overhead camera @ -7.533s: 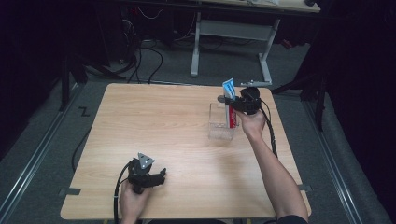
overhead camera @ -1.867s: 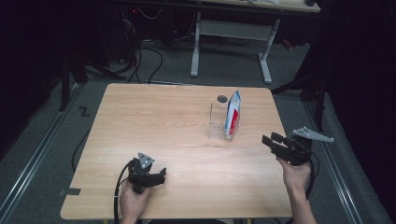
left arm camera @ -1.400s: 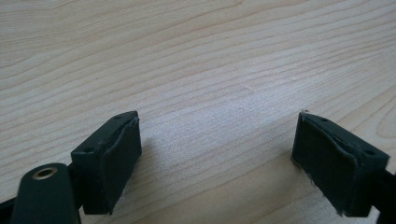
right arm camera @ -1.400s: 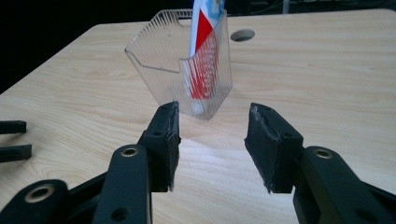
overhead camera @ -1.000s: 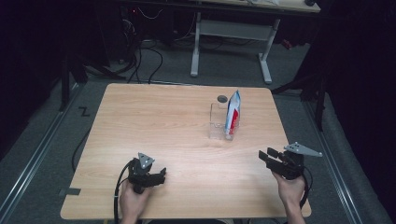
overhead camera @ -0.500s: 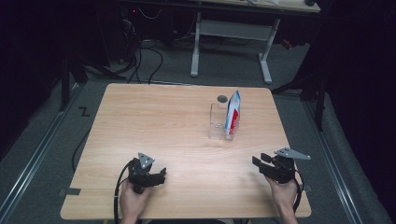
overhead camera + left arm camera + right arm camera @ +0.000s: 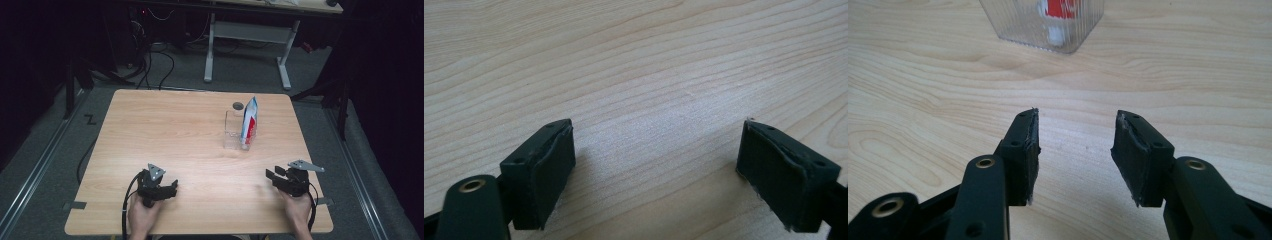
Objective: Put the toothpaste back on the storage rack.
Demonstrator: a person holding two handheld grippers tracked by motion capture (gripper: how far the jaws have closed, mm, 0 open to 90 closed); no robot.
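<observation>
Where it stands, tube (image 7: 248, 121) points upward.

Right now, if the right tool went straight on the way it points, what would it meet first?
Most likely the clear ribbed container holding the red-and-white tube. The right tool, jaws open and empty, aims across bare table towards it, slightly off-centre, so it might only graze the container's corner.
</observation>
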